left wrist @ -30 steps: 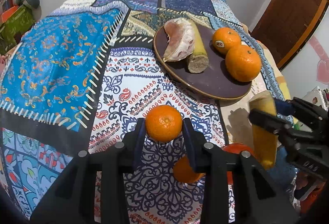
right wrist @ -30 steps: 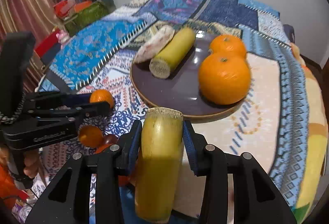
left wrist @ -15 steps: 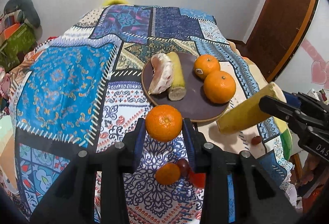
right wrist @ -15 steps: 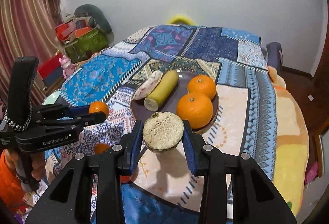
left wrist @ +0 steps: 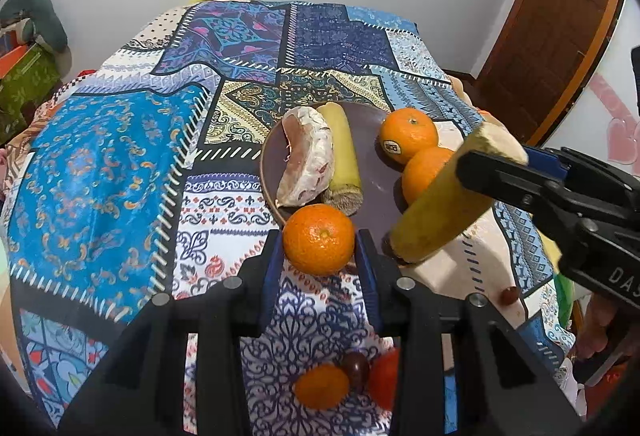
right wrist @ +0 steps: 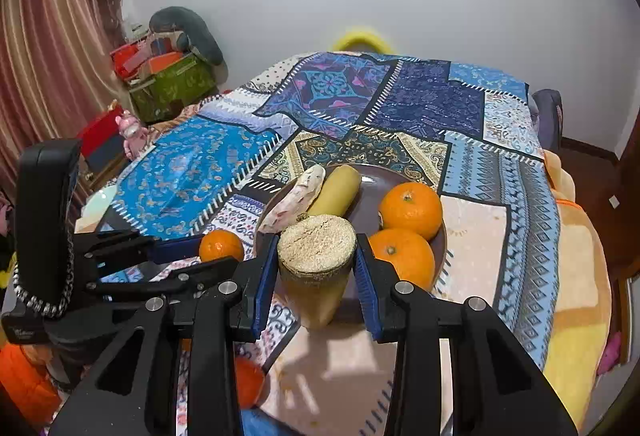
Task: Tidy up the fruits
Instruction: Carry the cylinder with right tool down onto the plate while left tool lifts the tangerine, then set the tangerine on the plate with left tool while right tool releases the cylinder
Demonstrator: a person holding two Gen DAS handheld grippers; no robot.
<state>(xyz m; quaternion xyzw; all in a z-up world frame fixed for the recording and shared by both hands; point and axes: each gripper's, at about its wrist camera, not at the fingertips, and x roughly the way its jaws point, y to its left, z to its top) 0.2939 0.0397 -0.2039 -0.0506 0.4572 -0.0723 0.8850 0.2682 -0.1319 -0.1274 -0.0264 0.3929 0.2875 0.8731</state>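
- Left tongs: closed on an orange; both pads press its sides at the widest part, and the fruit is carried clear of the cloth.
- Right tongs: closed on a yellow-green cane piece, gripped just below its cut top. The left view shows the piece slanting down and away from these tongs toward the plate.
- The plate lies just ahead of both tongs, on a patchwork cloth. It carries two oranges, a second cane piece and a pale peeled segment.
- Handling, orange: judged light, round and firm, with a smooth rind. It can roll once released, so set it against the other oranges. Hold across the widest part; a hard squeeze may bruise it.
- Handling, cane piece: judged stiff and heavier, with a waxy skin. Held near one end, it may pivot in the pads; a grip nearer the middle is safer.
- Left view only: the full length of the held cane piece, and loose fruit under the left tongs, namely a small orange, a dark grape-like fruit and a red one. Another dark fruit lies under the right tongs.
- Right view only: the fibrous cut end of the held piece, and the left tongs from the side.
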